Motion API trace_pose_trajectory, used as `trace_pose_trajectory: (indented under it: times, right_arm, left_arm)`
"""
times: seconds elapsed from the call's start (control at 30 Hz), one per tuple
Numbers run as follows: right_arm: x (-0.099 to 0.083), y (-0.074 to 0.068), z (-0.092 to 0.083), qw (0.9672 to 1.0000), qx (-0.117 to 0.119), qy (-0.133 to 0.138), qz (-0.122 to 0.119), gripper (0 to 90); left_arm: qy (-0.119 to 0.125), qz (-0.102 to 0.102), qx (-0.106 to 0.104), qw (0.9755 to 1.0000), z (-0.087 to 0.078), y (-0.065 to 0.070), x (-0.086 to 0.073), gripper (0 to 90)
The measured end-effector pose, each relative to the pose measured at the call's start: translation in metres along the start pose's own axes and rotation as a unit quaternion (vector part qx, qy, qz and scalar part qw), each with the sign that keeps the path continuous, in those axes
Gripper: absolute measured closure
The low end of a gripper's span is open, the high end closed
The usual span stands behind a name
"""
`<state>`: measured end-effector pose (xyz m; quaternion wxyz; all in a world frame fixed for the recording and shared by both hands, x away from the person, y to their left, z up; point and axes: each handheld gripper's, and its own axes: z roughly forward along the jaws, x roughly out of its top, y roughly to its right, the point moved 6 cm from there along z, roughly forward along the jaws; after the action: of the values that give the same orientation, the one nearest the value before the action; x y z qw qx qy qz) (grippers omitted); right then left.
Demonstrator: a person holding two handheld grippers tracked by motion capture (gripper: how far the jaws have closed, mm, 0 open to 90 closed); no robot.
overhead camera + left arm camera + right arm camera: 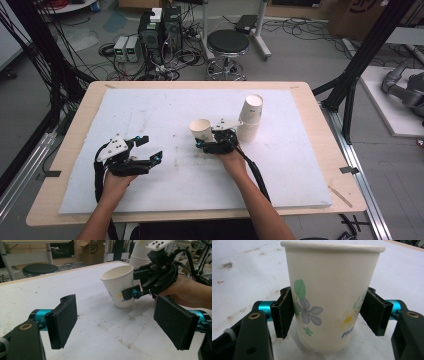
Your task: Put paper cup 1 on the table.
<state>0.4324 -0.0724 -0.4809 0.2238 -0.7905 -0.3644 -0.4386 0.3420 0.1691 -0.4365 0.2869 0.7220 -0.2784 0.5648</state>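
The paper cup (pixel 201 131), printed with flowers, is clamped by its sides between the jaws of the right gripper (pixel 206 140) at the centre of the high view; its long axis runs upright, mouth up, base at the white mat (pixel 150 115). The left gripper (pixel 150 148), jaws apart and empty, is seen at lower left, well apart from the cup, so the right hand is nearer. One single cup, one tilted cup stack (pixel 250 117) at upper right and two grippers are counted.

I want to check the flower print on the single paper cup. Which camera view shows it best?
The right gripper view: the paper cup is close, flowers sharp, between the right gripper pads. The left gripper view shows it farther off, tilted, print faint. The high view shows it small, no print readable.
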Motion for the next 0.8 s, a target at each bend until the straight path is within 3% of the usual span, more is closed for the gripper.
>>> trace_pose_trajectory:
  times: [0.13, 0.43, 0.63, 0.8]
  right_arm:
    - [-0.001, 0.001, -0.002, 1.0000, 0.002, -0.007, 0.001, 32.6]
    - [-0.005, 0.001, -0.010, 0.9992, 0.007, -0.033, -0.023, 32.4]
    - [-0.009, 0.002, -0.013, 0.9990, 0.011, -0.037, -0.022, 31.1]
    - [-0.013, 0.005, -0.015, 0.9989, 0.005, -0.043, -0.016, 20.5]
  left_arm:
    - [-0.002, 0.000, 0.001, 1.0000, 0.000, 0.000, 0.000, 19.1]
    - [-0.005, -0.002, 0.000, 1.0000, 0.000, -0.001, -0.001, 19.2]
    - [-0.006, -0.004, 0.000, 1.0000, 0.000, -0.001, -0.002, 19.6]
    - [-0.004, -0.007, 0.001, 1.0000, 0.000, -0.002, -0.002, 19.6]
